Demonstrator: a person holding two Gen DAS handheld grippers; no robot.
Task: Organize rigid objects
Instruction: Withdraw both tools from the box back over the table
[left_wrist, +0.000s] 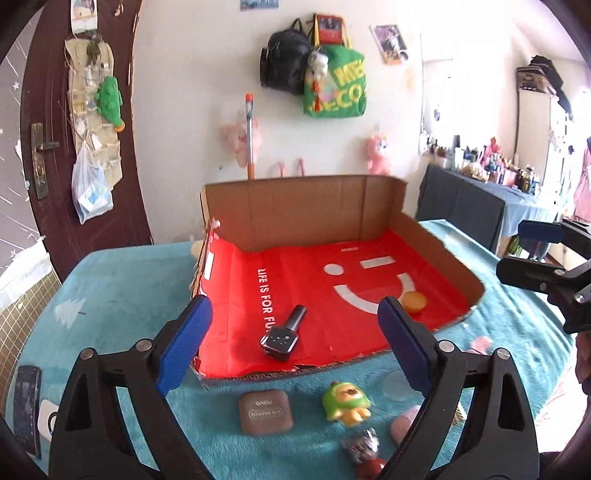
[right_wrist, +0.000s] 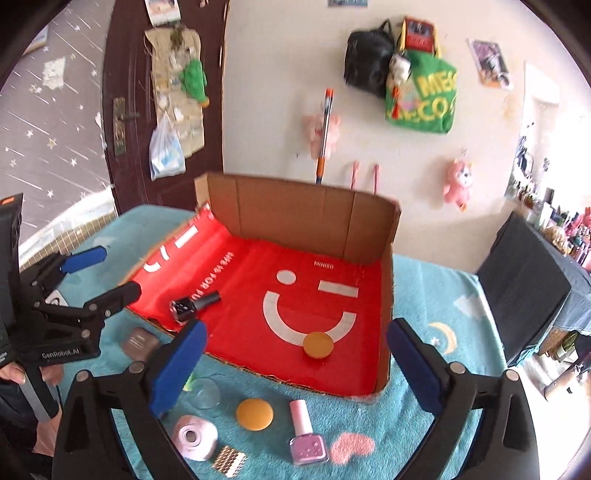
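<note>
Both grippers — left gripper (left_wrist: 295, 325), right gripper (right_wrist: 295, 347) — fingers wide, tilted down.

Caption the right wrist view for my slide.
Open right tongs hover over a red-lined cardboard box holding a black nail polish bottle and round orange lid.

Strong daylight floods the room from the far right, washing the white wall (left_wrist: 192, 110) and the upper right of both wrist views to near-blank glare. The cluttered sideboard (left_wrist: 480, 173) there is hazy and overexposed. The red lining of the cardboard tray (left_wrist: 295, 206) glows evenly, with only soft, short shadows under the small items on the teal blanket (right_wrist: 443, 302). Fisheye curvature bends the dark door (left_wrist: 37, 110) and bows straight edges toward the rim, where black vignetting closes each corner. Slight motion blur softens lettering on the green bag (right_wrist: 421, 99) in the right view.
</note>
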